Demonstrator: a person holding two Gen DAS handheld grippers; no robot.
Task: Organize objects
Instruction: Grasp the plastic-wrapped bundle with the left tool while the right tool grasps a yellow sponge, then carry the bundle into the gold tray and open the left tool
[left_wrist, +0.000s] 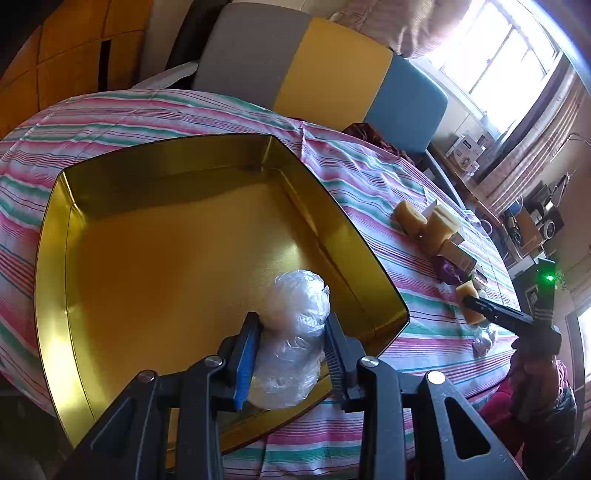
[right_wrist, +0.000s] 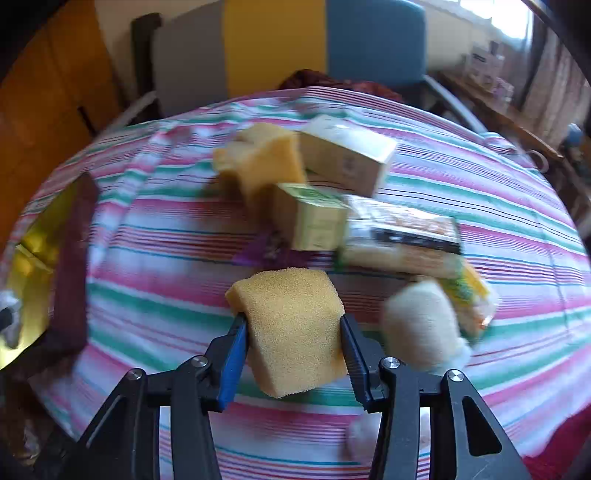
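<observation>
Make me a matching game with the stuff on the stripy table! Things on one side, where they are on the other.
Things:
1. plastic bag
2. yellow sponge
3. gold tin
4. purple wrapper

Places:
A. lying on the cloth by the boxes
B. between the right gripper's fingers
C. open on the striped cloth
D. between the left gripper's fingers

Pairs: 1-D, 2-B, 3-C, 4-A

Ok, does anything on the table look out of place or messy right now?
The sponges, small cartons and packet lie in a jumbled, overlapping heap on the striped cloth, outside the gold tin. Nothing looks spilled or damaged.
</observation>
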